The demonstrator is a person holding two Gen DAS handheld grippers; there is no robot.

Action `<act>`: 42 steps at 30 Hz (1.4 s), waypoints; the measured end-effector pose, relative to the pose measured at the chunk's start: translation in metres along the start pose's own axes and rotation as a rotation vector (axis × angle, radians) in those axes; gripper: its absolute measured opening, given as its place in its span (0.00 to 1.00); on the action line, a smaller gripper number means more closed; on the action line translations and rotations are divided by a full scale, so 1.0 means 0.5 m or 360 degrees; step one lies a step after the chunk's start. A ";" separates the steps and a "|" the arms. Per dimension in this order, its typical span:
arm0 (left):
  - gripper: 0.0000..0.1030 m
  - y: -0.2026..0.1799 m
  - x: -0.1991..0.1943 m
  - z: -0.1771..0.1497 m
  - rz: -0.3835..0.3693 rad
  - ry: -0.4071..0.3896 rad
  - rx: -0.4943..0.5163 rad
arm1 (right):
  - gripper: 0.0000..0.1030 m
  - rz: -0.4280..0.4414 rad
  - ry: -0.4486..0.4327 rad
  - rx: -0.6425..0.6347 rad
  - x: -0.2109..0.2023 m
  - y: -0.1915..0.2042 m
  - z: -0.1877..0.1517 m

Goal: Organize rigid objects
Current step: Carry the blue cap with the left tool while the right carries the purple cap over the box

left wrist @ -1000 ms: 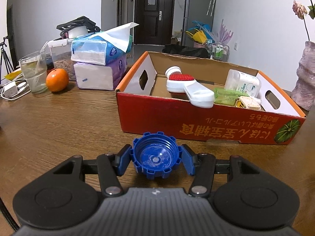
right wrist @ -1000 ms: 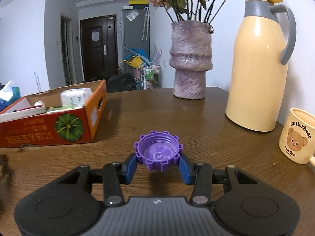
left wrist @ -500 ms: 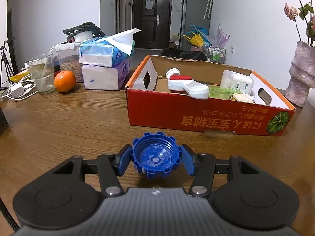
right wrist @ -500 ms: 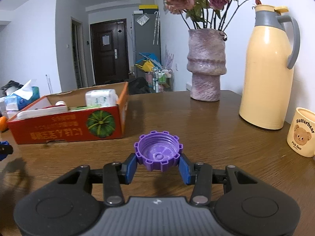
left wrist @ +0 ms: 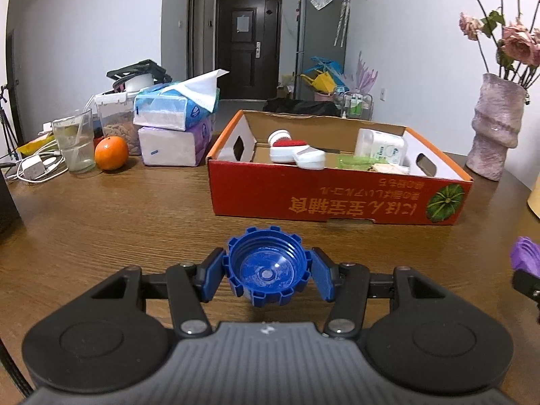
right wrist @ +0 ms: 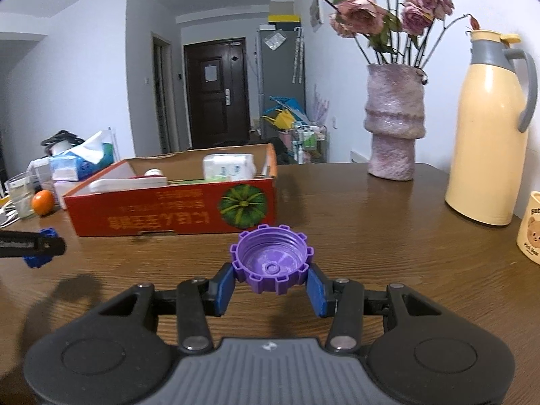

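Left gripper [left wrist: 268, 271]: pinching blue cap [left wrist: 268, 266], above table [left wrist: 101, 209].
Right gripper [right wrist: 271, 271]: pinching purple cap [right wrist: 271, 261].
Change: red box [left wrist: 337, 195] farther off than before; grippers now see each other.

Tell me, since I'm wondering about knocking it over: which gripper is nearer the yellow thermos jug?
Right. The right gripper, holding the purple cap, has the yellow thermos jug ahead to its right. The left gripper sits farther left; only the jug's edge shows there.
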State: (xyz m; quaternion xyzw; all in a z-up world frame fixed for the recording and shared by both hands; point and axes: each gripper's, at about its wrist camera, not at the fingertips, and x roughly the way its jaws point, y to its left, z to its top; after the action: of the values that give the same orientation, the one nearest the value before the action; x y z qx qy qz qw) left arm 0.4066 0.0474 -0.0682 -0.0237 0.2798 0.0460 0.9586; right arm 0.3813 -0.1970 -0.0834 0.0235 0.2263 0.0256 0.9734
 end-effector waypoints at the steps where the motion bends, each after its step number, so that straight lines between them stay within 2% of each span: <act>1: 0.54 -0.002 -0.004 -0.001 -0.0005 -0.0007 0.0005 | 0.44 0.0012 0.0000 -0.0003 -0.002 0.008 -0.001; 12: 0.54 -0.019 -0.050 -0.004 -0.0081 -0.0089 0.0027 | 0.44 0.0129 -0.0046 -0.0022 -0.031 0.082 0.001; 23: 0.54 -0.020 -0.074 0.011 -0.0139 -0.0160 0.0022 | 0.44 0.0172 -0.0102 -0.0015 -0.038 0.111 0.022; 42: 0.54 -0.026 -0.049 0.090 -0.0097 -0.0248 -0.0018 | 0.44 0.0202 -0.0179 0.0021 0.002 0.129 0.090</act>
State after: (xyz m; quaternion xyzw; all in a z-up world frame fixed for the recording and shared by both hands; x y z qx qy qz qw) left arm 0.4117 0.0356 -0.0167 -0.0341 0.2033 0.0202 0.9783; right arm 0.3996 -0.1343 -0.0401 0.0455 0.1693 0.0842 0.9809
